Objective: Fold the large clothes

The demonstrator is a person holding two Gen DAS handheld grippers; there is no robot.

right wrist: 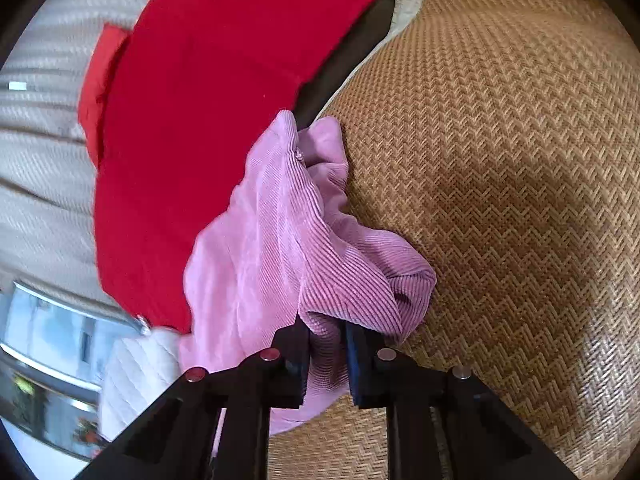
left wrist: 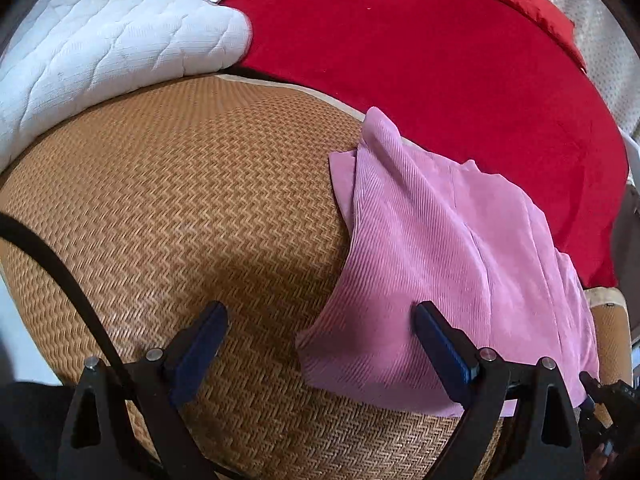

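Left wrist view showed your left gripper with its jaws wide apart and nothing between them, hovering over the woven mat. The pink garment lay toward your 1 o'clock, its near corner just inside the right finger, and its long axis ran from about 11 o'clock up at the mat's far edge down to 5 o'clock beside you, with its far side draped onto the red blanket. In the right wrist view your right gripper was clamped on a bunched fold of that garment, which trailed away toward 11 o'clock. So the right one already held the cloth, and the left looked nearest the free near corner.
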